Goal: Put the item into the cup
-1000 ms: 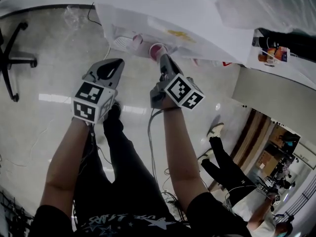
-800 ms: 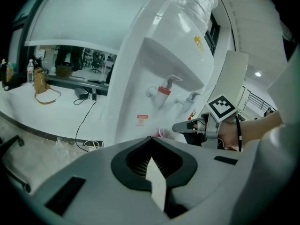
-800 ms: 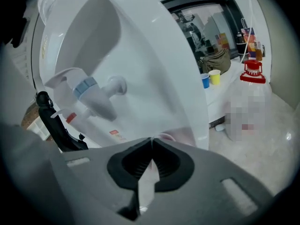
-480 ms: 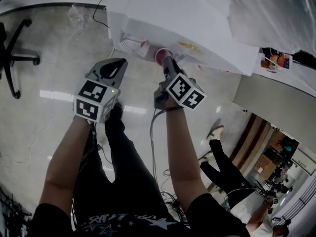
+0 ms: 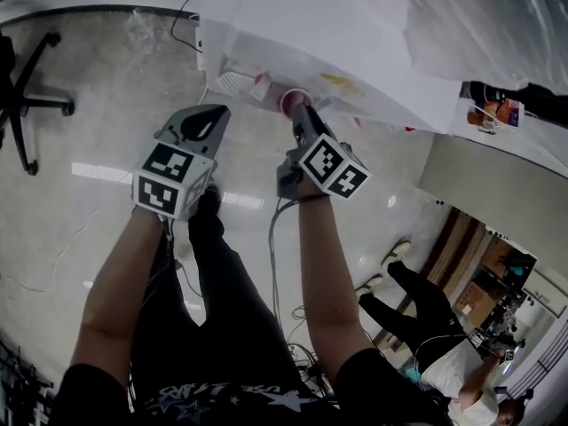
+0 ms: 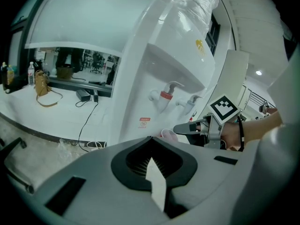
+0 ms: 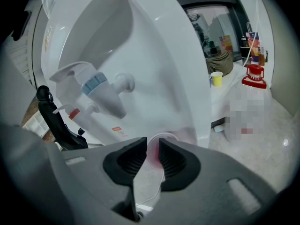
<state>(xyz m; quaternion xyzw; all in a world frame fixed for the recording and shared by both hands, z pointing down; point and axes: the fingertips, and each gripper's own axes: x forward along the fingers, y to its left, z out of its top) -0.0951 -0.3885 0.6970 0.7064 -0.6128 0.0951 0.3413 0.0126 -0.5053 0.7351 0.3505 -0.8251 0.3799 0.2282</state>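
Since a second ago: the right gripper (image 5: 297,112) and the cup (image 5: 289,101) have come in closer under the dispenser (image 5: 302,25). Over the last half second there is barely any shift. The left gripper (image 5: 213,112) is unchanged, low and to the left.

Fingers: your right fingers pinch the cup's wall at the rim, apparently one finger inside and one outside. Your left fingers are closed on nothing. No loose item shows in any view, so what goes in is not plain, though the taps are the likely source.

Cup position: it is held in the air, mouth up, just in front of the dispenser's face. It sits below the blue tap (image 7: 101,90) and the red tap (image 7: 75,112) and touches neither.

Handling (judgement): the cup is pink, thin-walled and probably disposable. It should be light now and the wall easy to buckle. A rim pinch holds it empty, but once loaded it will sag and try to pivot on that one point. Keep it level and don't squeeze harder. A grip lower on the wall would be steadier if you retake it.

Room: it is tight above because of the tap spouts, and tight behind because of the dispenser wall. It is open below and towards you over the floor (image 5: 80,105). The left side is free for the left gripper to come in and work a tap. Watch the cable (image 5: 271,264) hanging by your legs.
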